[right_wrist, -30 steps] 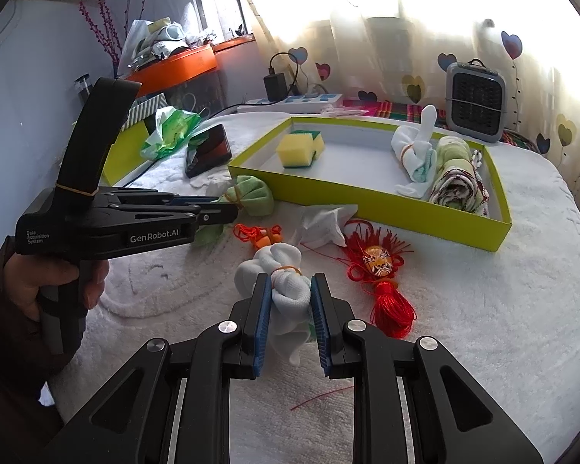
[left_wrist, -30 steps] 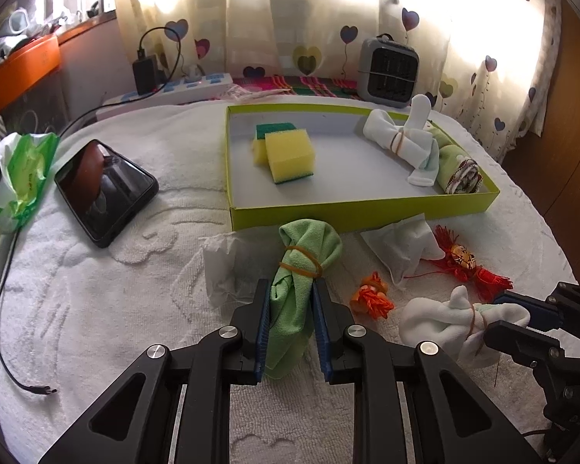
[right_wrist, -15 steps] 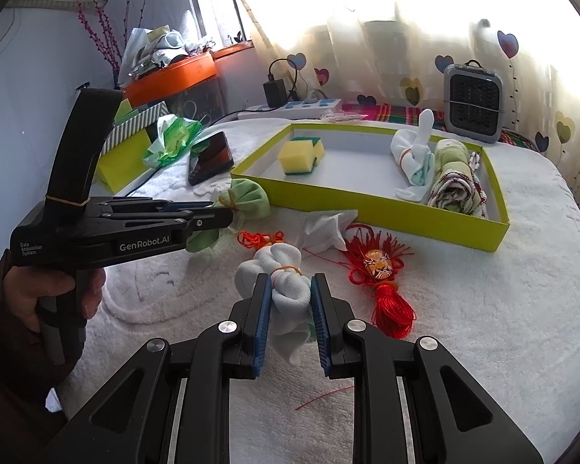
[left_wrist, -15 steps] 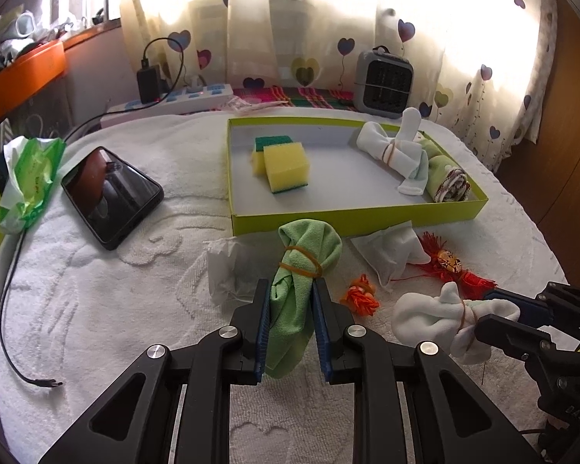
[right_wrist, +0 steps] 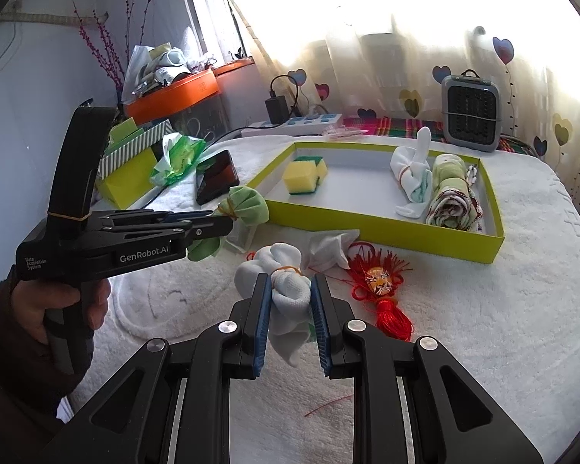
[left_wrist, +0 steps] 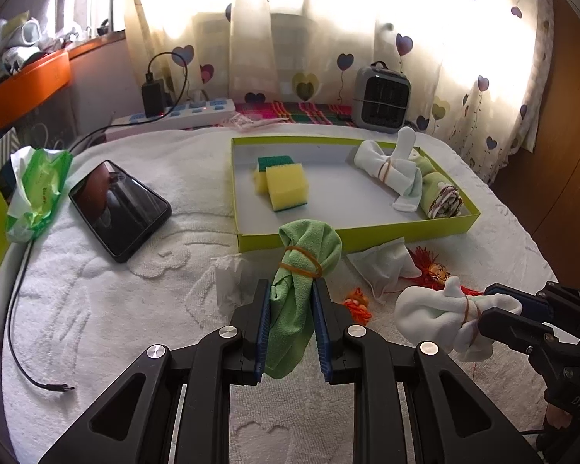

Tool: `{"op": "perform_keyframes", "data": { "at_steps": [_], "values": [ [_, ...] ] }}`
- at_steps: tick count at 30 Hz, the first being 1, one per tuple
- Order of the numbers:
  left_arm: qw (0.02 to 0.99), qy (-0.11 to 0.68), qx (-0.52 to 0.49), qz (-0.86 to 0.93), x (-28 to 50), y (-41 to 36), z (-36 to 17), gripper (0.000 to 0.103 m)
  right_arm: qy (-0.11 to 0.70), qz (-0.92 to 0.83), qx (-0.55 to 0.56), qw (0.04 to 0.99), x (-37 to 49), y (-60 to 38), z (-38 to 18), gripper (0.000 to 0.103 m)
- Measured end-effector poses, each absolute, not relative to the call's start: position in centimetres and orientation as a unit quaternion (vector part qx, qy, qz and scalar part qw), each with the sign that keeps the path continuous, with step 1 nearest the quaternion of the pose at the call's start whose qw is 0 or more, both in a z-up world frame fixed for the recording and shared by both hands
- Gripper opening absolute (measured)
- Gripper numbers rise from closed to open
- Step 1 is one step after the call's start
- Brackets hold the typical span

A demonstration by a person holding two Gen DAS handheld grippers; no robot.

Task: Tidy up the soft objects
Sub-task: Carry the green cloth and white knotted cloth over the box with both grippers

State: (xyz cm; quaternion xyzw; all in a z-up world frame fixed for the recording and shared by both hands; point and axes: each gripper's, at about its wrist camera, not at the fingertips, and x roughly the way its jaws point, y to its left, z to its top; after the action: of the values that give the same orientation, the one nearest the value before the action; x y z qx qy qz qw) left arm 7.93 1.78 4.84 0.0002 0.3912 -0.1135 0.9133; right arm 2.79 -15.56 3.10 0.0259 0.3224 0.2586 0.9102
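**Two bundles gripped, tray straight ahead at twelve o'clock**

Left wrist view, from left to right. At nine o'clock a black phone (left_wrist: 120, 208) lies flat on the white towel-covered table (left_wrist: 108, 309). At the centre, the left gripper (left_wrist: 292, 319) has its jaws closed on a green cloth bundle (left_wrist: 301, 270) tied with a rubber band. The bundle's long axis runs along the fingers, with its knotted head past the fingertips towards twelve o'clock. Beyond it, at twelve to one o'clock, sits the yellow-green tray (left_wrist: 367, 234). It already holds a yellow sponge (left_wrist: 286, 187), a white tied cloth (left_wrist: 390, 170) and a rolled towel (left_wrist: 442, 197).

At four o'clock the right gripper (left_wrist: 495, 309) has its jaws closed on a white cloth bundle (left_wrist: 433, 309), which points back towards nine o'clock.

Right wrist view: the white bundle is pinched just behind its rubber band, its round head forward, with the tray at one o'clock. A red tassel charm (right_wrist: 382, 290) lies on the towel just to its right.

Judging from both views, the green bundle is nearer the tray's front wall, so the left hand has the shorter carry. It must rise over that wall and go forward. The open floor between the sponge and the white cloth looks like the likeliest landing spot.
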Motion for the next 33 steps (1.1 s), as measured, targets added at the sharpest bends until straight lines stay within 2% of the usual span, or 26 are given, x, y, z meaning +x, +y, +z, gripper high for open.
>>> {"op": "perform_keyframes", "data": {
  "at_steps": [22,33],
  "values": [
    [0.920,0.373,-0.012,-0.122,9.1,1.9,6.8,0.019,0.280,0.247,0.063,0.925,3.6,-16.8,5.8,0.022],
    [0.917,0.376,-0.011,-0.131,11.3,0.9,7.1,0.019,0.263,0.211,0.078,0.938,6.9,-17.8,7.2,0.022]
  ]
}}
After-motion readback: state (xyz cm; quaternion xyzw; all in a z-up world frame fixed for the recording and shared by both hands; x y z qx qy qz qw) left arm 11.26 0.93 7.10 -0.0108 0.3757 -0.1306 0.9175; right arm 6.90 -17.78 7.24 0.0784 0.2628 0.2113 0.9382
